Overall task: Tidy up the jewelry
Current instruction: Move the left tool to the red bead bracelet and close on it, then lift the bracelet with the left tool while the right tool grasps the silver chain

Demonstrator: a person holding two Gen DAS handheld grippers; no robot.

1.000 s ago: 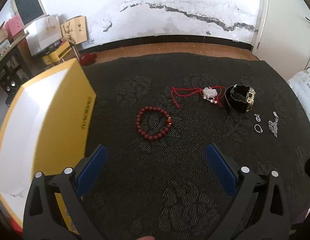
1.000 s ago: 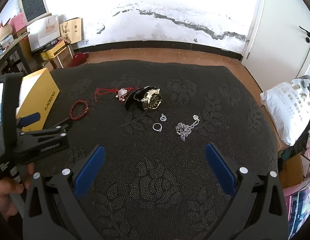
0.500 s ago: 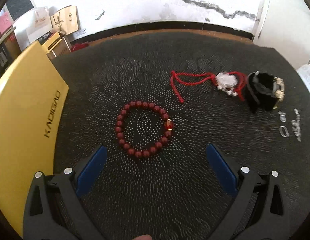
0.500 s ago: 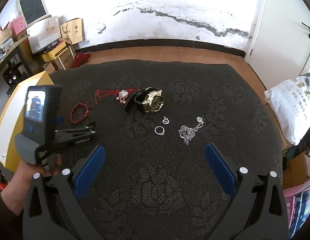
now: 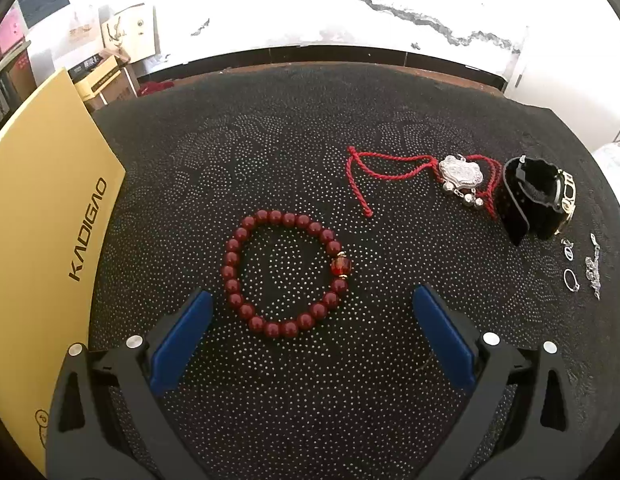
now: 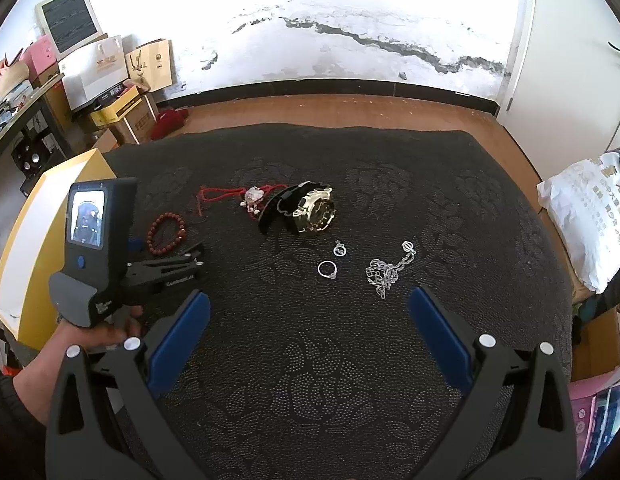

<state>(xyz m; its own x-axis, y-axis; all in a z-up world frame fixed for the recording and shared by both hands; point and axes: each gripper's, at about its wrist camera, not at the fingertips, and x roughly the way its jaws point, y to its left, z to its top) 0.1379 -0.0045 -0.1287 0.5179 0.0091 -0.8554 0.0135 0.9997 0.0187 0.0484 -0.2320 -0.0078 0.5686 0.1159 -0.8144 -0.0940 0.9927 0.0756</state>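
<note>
Left wrist view: left gripper [image 5: 310, 312], fingers wide and empty, has closed in on the bead bracelet [image 5: 285, 276] at centre frame; pickup seems next. Right gripper [image 6: 310, 316] also wide, empty.

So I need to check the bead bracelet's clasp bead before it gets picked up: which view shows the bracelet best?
The left wrist view: the red bead bracelet lies large and sharp just ahead of the open left gripper, its gold-capped bead clear. In the right wrist view the bracelet is small, far off and partly behind the left gripper.
</note>
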